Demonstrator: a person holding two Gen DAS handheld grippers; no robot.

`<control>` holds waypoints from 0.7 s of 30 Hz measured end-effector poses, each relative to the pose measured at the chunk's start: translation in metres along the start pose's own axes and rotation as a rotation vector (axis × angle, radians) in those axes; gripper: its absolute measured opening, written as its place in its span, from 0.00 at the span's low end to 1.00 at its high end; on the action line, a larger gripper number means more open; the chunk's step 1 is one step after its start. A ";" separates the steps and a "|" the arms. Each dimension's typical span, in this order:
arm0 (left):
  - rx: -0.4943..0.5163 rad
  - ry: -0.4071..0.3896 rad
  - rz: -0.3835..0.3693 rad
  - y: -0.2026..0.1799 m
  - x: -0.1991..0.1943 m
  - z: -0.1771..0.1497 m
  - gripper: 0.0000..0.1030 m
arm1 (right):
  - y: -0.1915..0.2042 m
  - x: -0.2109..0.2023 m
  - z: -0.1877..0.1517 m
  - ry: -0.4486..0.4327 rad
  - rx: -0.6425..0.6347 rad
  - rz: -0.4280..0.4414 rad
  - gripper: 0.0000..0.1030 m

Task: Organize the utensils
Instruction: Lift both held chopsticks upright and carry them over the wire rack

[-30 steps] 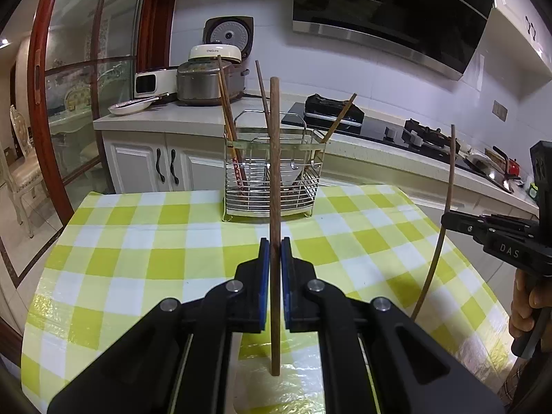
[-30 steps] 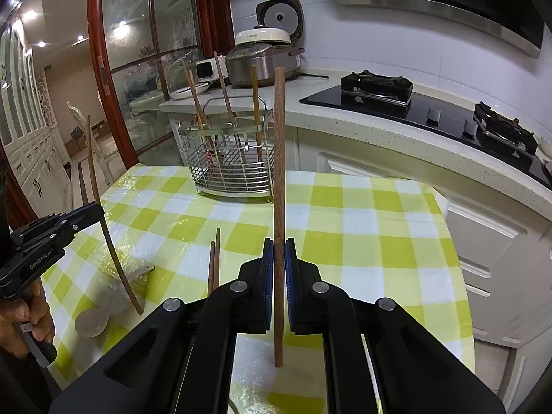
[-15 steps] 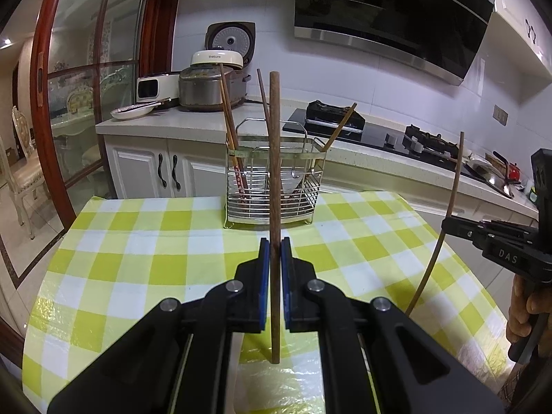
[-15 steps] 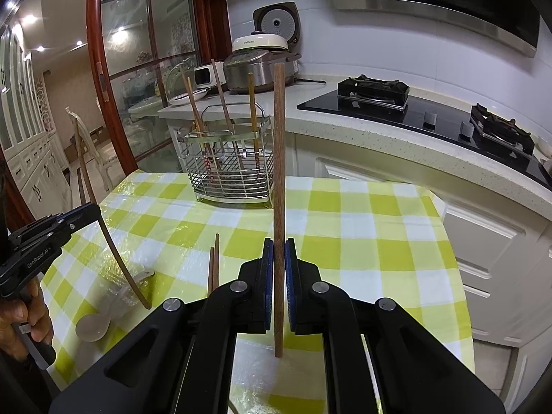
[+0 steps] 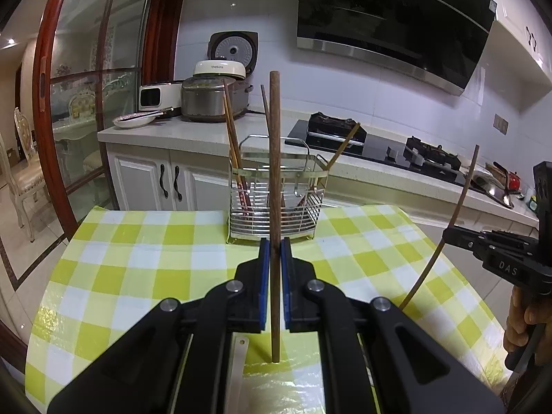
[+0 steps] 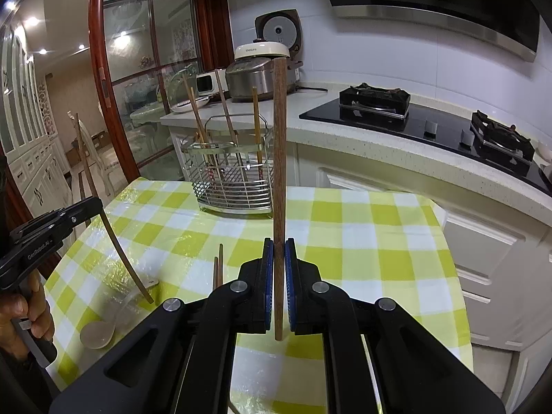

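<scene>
My left gripper (image 5: 275, 245) is shut on a brown wooden chopstick (image 5: 275, 158) held upright, in front of the wire utensil rack (image 5: 276, 203). My right gripper (image 6: 279, 245) is shut on another brown chopstick (image 6: 279, 138), also upright, to the right of the rack (image 6: 231, 176). The rack stands at the table's far edge with several chopsticks in it. Two chopsticks (image 6: 218, 270) and a white spoon (image 6: 100, 331) lie on the checked cloth. Each gripper shows in the other's view: the right (image 5: 448, 233) and the left (image 6: 95, 203).
The table has a yellow-and-white checked cloth (image 6: 362, 234) under clear plastic. Behind it runs a white counter (image 5: 172, 131) with rice cookers (image 5: 214, 100), a plate and a black gas hob (image 6: 431, 120). A glass door with a red frame (image 5: 45, 103) is at left.
Both grippers have risen and moved a little closer to the rack, chopsticks still upright. The rack now sits lower and larger in both views.
</scene>
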State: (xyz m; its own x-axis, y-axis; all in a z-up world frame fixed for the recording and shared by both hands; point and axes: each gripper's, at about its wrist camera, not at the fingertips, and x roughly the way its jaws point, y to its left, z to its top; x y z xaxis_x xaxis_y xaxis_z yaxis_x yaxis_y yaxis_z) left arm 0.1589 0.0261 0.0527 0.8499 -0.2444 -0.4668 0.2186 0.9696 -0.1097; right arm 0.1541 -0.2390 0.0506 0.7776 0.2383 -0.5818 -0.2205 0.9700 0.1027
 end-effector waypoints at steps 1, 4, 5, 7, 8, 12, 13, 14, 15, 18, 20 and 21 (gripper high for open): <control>-0.001 -0.004 0.001 0.001 0.000 0.002 0.07 | 0.001 -0.001 0.002 -0.005 -0.001 0.000 0.08; 0.000 -0.021 0.000 0.001 0.001 0.010 0.07 | 0.002 -0.001 0.007 -0.015 -0.005 0.003 0.08; 0.001 -0.027 0.000 0.001 0.001 0.012 0.07 | 0.004 -0.001 0.010 -0.020 -0.009 0.003 0.08; 0.006 -0.038 -0.003 0.000 0.001 0.018 0.07 | 0.006 -0.002 0.018 -0.033 -0.015 0.009 0.08; 0.009 -0.044 -0.003 -0.001 0.002 0.022 0.07 | 0.008 -0.002 0.022 -0.037 -0.018 0.013 0.08; 0.011 -0.071 -0.011 0.000 0.004 0.037 0.07 | 0.016 -0.002 0.043 -0.065 -0.036 0.027 0.08; 0.011 -0.079 -0.012 0.001 0.005 0.043 0.07 | 0.018 -0.002 0.048 -0.070 -0.037 0.031 0.08; 0.010 -0.085 -0.013 0.002 0.006 0.047 0.06 | 0.021 -0.002 0.055 -0.078 -0.041 0.036 0.08; 0.007 -0.093 -0.015 0.003 0.007 0.053 0.06 | 0.023 -0.001 0.062 -0.086 -0.045 0.041 0.08; 0.007 -0.114 -0.021 0.005 0.011 0.072 0.06 | 0.029 0.000 0.083 -0.104 -0.047 0.069 0.08; 0.014 -0.129 -0.023 0.004 0.013 0.085 0.06 | 0.034 0.000 0.096 -0.121 -0.049 0.079 0.08; 0.017 -0.140 -0.023 0.004 0.014 0.092 0.06 | 0.037 0.000 0.107 -0.133 -0.052 0.086 0.08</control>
State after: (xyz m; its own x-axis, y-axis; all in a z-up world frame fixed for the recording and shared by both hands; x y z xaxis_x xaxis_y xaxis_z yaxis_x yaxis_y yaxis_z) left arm 0.2155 0.0261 0.1269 0.9027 -0.2669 -0.3375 0.2460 0.9637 -0.1040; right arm 0.2087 -0.1984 0.1403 0.8252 0.3276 -0.4600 -0.3165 0.9429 0.1036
